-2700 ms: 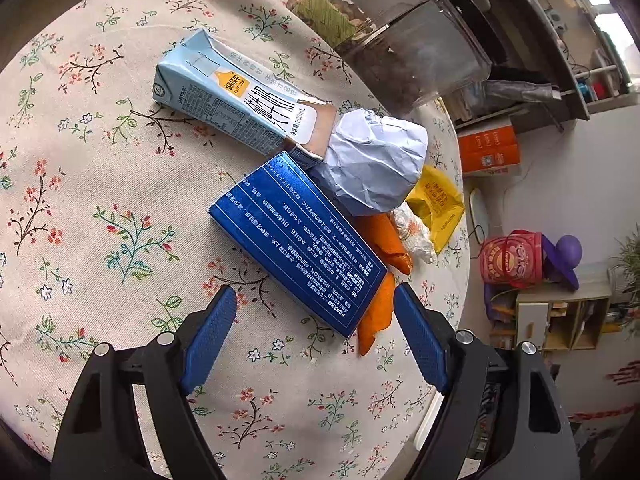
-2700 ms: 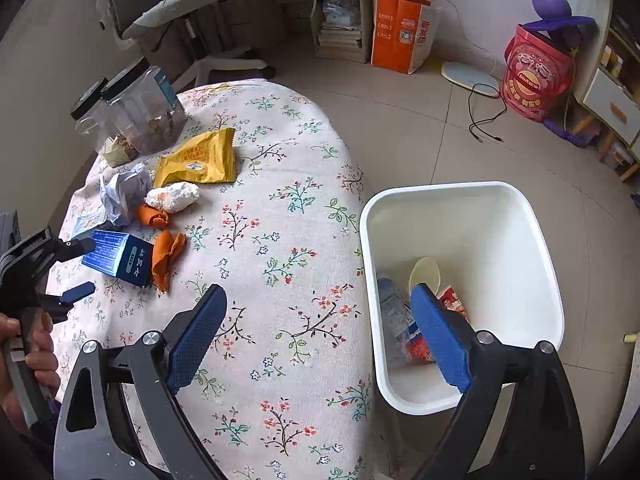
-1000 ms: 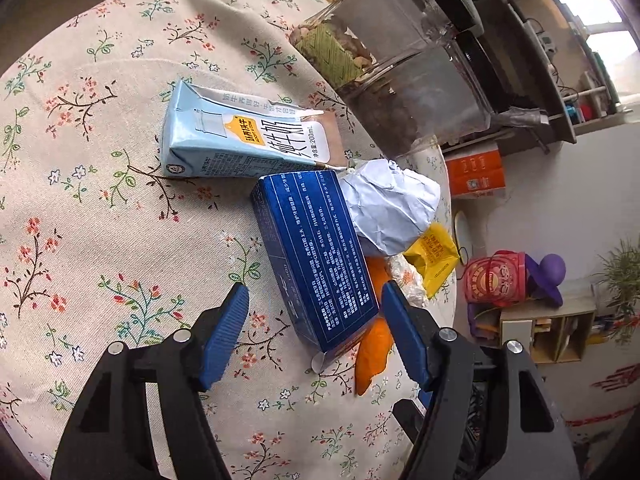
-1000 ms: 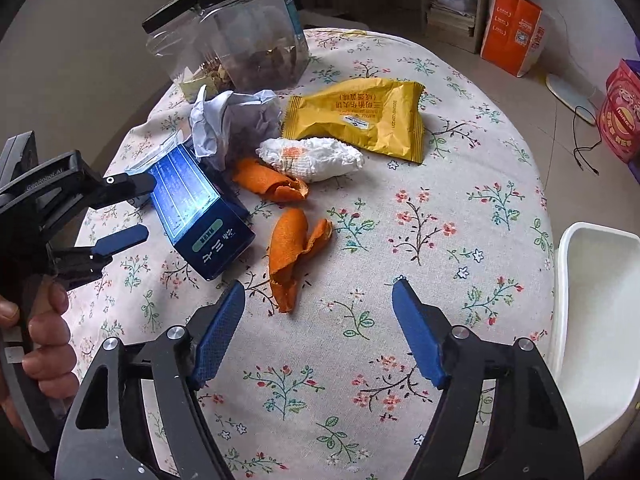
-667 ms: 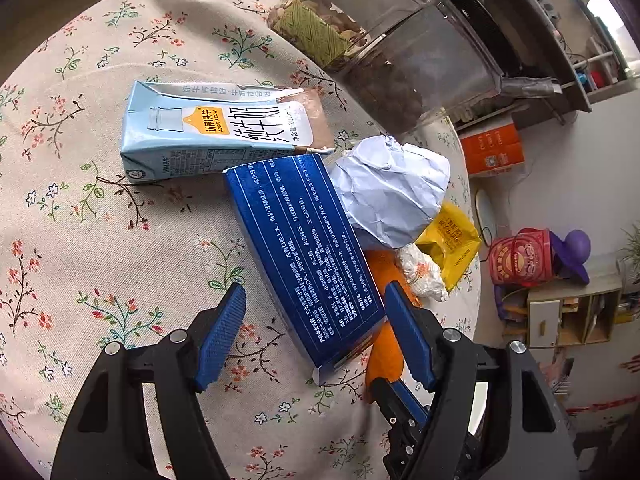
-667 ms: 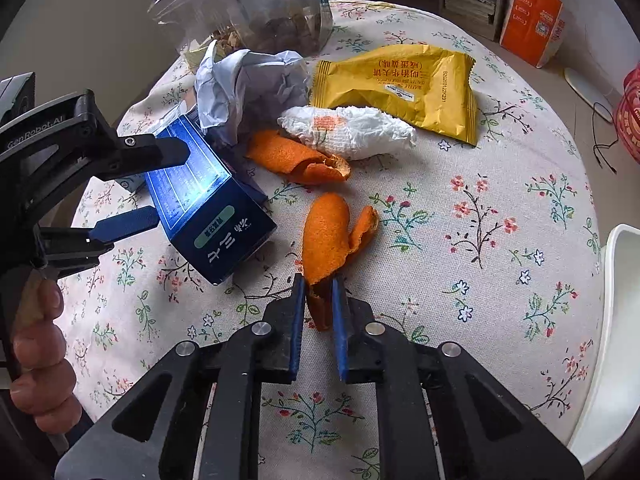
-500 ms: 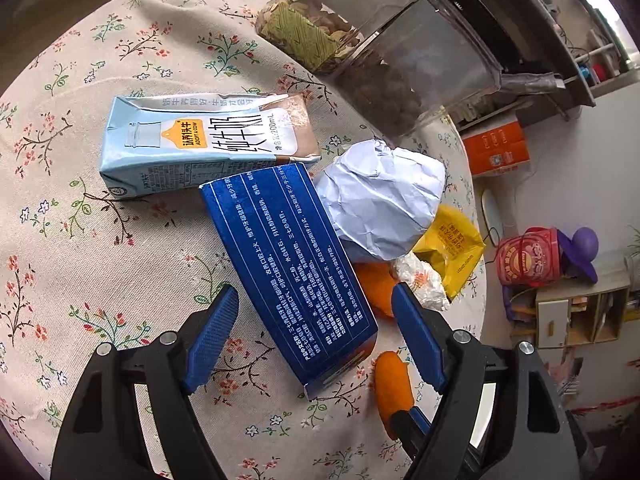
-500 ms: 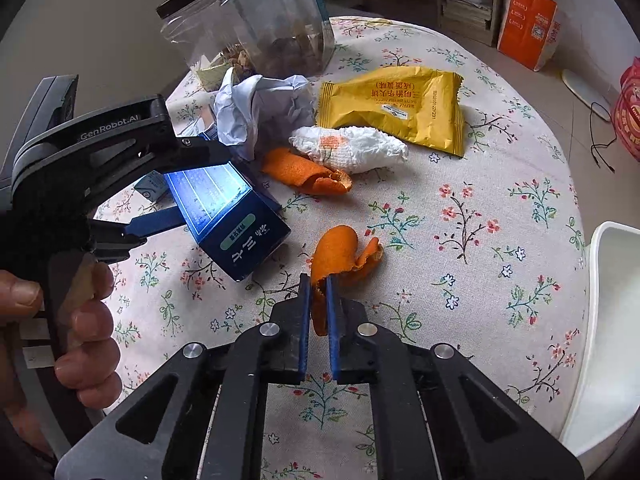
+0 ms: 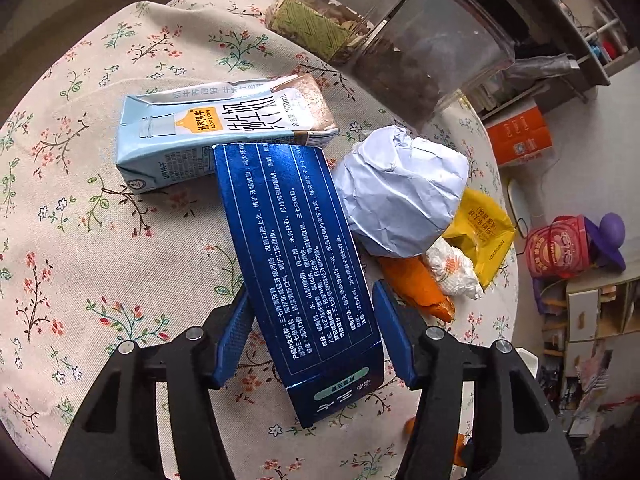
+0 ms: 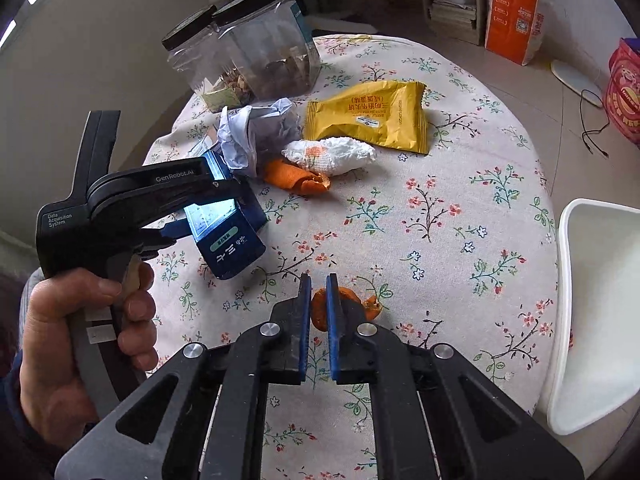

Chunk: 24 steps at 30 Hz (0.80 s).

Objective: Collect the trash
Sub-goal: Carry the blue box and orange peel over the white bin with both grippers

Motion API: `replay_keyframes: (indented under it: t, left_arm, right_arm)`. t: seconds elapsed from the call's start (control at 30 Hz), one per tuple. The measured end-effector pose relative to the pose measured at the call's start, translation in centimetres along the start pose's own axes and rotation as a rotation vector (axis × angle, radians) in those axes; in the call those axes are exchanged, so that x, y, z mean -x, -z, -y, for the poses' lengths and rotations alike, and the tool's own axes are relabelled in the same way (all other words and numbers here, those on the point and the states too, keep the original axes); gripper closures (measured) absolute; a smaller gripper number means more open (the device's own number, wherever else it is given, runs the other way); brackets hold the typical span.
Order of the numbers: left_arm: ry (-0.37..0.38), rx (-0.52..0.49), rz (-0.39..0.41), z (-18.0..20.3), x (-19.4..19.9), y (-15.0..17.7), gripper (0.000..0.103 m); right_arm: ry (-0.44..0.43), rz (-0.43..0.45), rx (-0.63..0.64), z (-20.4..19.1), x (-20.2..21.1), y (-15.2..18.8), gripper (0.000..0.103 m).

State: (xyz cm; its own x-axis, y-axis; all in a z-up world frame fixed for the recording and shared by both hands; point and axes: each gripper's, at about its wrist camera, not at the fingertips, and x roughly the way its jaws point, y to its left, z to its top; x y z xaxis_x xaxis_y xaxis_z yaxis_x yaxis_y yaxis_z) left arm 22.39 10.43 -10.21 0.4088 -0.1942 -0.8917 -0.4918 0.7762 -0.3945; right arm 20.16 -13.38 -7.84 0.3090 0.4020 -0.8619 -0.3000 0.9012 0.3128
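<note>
My left gripper (image 9: 312, 320) is shut on the dark blue box (image 9: 296, 264), its near end raised off the floral tablecloth; the box also shows in the right wrist view (image 10: 228, 240). My right gripper (image 10: 318, 286) is shut on an orange peel (image 10: 348, 306) and holds it above the table. A light blue milk carton (image 9: 208, 132), a crumpled paper ball (image 9: 404, 192), a second orange peel (image 10: 294, 176), a white wrapper (image 10: 332, 152) and a yellow snack packet (image 10: 372, 116) lie on the table.
Two clear lidded jars (image 10: 256, 60) stand at the table's far edge. A white bin (image 10: 600, 312) sits on the floor right of the table. An orange bag (image 10: 512, 20) and a red bag (image 10: 624, 96) stand on the floor beyond.
My left gripper has closed on the blue box and tilted it up. My right gripper closed on the orange peel and has drawn it back toward the near edge.
</note>
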Motion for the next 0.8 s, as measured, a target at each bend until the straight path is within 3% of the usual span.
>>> replay_keyframes:
  t: [0.43, 0.67, 0.8]
  left_arm:
    - [0.104, 0.028, 0.025, -2.6, 6.7, 3.5, 0.049]
    - [0.19, -0.108, 0.059, 2.2, 9.8, 6.1, 0.049]
    - [0.19, -0.199, 0.057, 5.5, 9.4, 8.1, 0.049]
  right_arm:
    - [-0.047, 0.028, -0.03, 0.8, 1.7, 0.4, 0.096]
    - [-0.058, 0.098, -0.049, 1.5, 4.6, 0.1, 0.096]
    - [-0.043, 0.139, -0.07, 3.0, 6.4, 0.3, 0.096]
